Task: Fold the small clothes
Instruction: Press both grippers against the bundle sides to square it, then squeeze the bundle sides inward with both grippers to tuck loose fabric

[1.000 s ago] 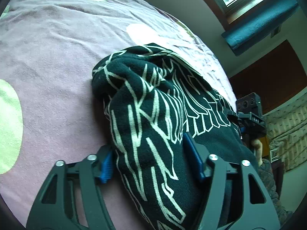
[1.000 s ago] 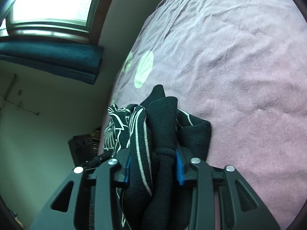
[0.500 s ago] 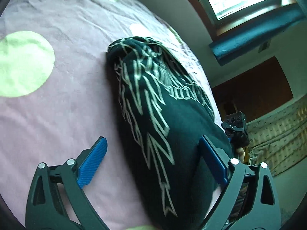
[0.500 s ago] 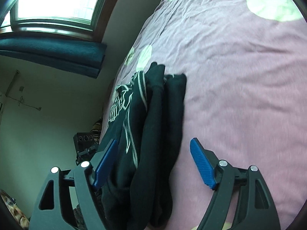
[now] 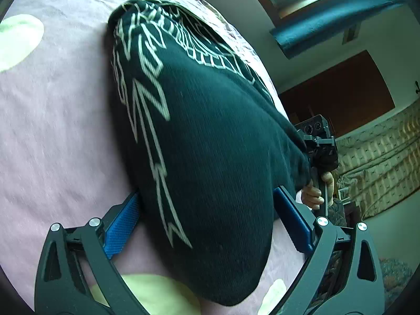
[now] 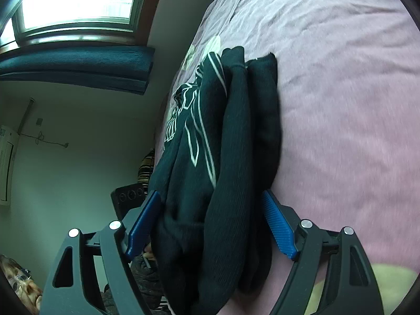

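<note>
No containers anywhere in either view, just a bed point(image 5: 52, 120) with a pinkish-mauve cover dotted with pale green circles. The thing being folded is a dark sweater point(image 5: 210, 136), near-black knit with a fine rib and a white line graphic running over it. It's bunched into a thick folded bundle lying on the bed cover, and the right wrist view shows the layers stacked edge-on, the printed layer on the left and plain black folds point(image 6: 262, 120) beside it on the right.

The long axis runs straight away from both cameras, from down between the fingers up toward the far end of the bed. So the bundle points along each gripper's line of sight.

The left gripper point(image 5: 207, 225) has its jaws spread wide, with the sweater between the blue pads; whether either pad presses on the cloth is hard to say. The right gripper point(image 6: 210, 225) has its jaws apart too, straddling the folded layers with no squeeze visible. In the left wrist view a hand point(image 5: 315, 191) holds the other gripper's handle just past the sweater's edge.
</note>
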{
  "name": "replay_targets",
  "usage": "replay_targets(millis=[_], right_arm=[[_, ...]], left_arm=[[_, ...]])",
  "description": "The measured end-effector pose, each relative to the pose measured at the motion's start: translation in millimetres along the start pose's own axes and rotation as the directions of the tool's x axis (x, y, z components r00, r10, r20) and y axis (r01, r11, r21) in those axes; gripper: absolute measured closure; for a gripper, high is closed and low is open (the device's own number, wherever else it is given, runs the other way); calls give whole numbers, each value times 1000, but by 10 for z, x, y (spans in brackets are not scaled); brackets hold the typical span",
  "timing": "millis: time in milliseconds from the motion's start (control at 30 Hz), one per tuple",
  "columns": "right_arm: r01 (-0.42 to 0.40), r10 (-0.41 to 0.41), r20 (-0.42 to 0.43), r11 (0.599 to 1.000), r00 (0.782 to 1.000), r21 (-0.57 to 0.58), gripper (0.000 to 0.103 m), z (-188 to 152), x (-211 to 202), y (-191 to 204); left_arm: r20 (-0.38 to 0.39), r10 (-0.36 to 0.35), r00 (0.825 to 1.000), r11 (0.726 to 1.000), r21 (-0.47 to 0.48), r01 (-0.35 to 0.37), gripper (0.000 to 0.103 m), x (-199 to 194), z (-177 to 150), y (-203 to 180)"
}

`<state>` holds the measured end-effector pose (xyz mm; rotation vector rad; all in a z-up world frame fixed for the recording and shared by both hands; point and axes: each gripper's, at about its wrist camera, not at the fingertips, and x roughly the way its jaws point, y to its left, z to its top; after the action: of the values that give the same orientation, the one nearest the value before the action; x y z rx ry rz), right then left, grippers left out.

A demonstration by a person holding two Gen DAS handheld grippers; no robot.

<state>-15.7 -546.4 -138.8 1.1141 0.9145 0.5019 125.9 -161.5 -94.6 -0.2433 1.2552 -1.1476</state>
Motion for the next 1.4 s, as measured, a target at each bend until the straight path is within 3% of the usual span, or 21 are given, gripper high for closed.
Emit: replay_targets(millis=[133,233,333,400,467,633,733,867,967,1100,1200,1267,1400], right_arm=[[-39,39,6,999,999,9,24,-157,-80,20],[-44,44,-39,999,998,-16,23,-301,-67,60],[41,-40,22,998,999,-41,24,-375,-73,75],[50,-48,18,996,999,-69,42,-409,-39,79],[57,-56,14,995,998,-79,51,-435,8,64],[63,-60,38,994,997,-85,55,-409,60,68],[59,-55,45,994,998,-94,51,-385,83,102],[29,-26,42,996,999,-85,33,-378,-34,93],[55,-49,68,994,997,-91,25,-300,-131,119],[30,-28,32,997,999,-66,24,-40,-11,56],[0,1,11,998,1000,-68,24,158,175,90],[5,-5,-11,997,1000,-71,16,259,313,115],[52,-60,-55,990,997,-132,21,333,458,222]], left_arm=[[-4,3,1000,1000,23,-3,6,8,-40,-9],[-1,0,1000,1000,17,0,6,24,-28,2],[8,12,1000,1000,14,-12,6,25,-61,41],[6,43,999,999,21,-43,13,35,-64,25],[11,63,998,998,28,-63,20,20,-83,15],[42,83,996,996,35,-84,25,13,-127,15],[36,60,998,997,36,-61,24,2,-119,57],[41,43,998,998,49,-45,13,-73,-117,24],[57,58,997,997,46,-61,8,-129,-86,63],[49,-7,999,1000,-30,9,6,-86,75,213],[49,-5,999,1000,-14,5,4,-32,169,196],[46,-3,999,1000,-11,4,3,2,199,188],[37,19,999,1000,-21,-18,3,54,245,173]])
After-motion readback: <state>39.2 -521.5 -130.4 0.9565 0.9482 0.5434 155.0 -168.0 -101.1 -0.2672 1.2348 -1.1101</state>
